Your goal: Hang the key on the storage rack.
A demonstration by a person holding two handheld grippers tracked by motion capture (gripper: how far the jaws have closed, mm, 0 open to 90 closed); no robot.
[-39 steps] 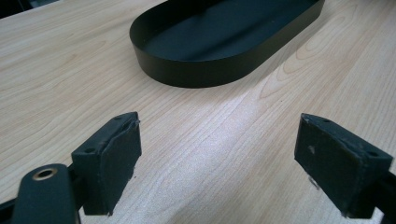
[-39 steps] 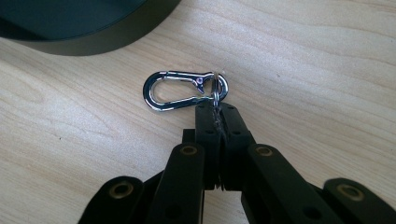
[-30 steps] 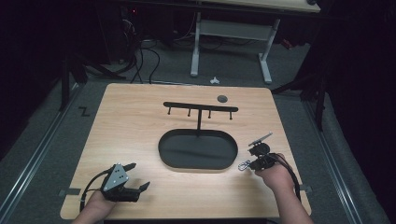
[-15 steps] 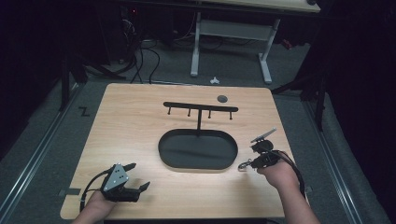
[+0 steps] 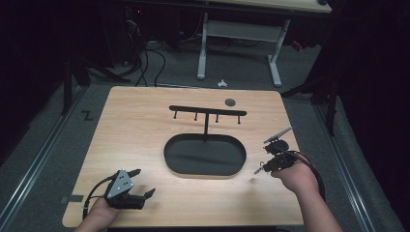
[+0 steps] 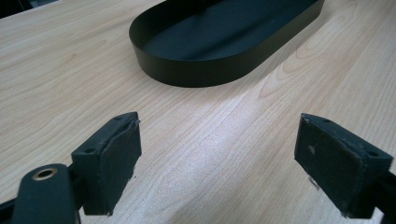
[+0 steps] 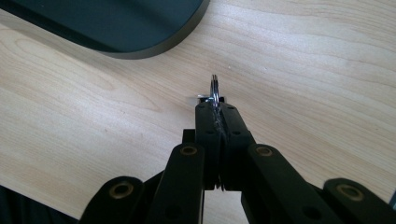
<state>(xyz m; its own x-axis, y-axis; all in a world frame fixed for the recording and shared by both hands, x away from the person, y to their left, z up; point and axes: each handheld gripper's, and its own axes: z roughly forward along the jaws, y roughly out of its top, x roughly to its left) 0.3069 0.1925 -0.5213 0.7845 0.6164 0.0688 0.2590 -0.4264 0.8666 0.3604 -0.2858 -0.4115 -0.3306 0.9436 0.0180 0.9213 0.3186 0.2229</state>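
My right gripper (image 5: 265,166) hangs over the table's right side, just right of the black oval tray (image 5: 205,157). It is shut on a small metal key ring (image 7: 214,87), which sticks out edge-on past the closed fingertips of the right gripper (image 7: 216,109); the key ring (image 5: 259,169) hangs above the wood. My left gripper (image 5: 143,182) rests near the front left corner. In its own view the left gripper (image 6: 226,163) stands wide open, with bare wood between the pads and the tray (image 6: 201,70) ahead.
A black T-shaped rack with several hooks (image 5: 208,112) stands behind the tray. A small dark disc (image 5: 230,102) lies near the table's far edge. The tray's rim (image 7: 140,46) curves past at the upper left of the right gripper view.
My right gripper has risen a little with the key ring still clamped in it. The left gripper has stayed where it was.
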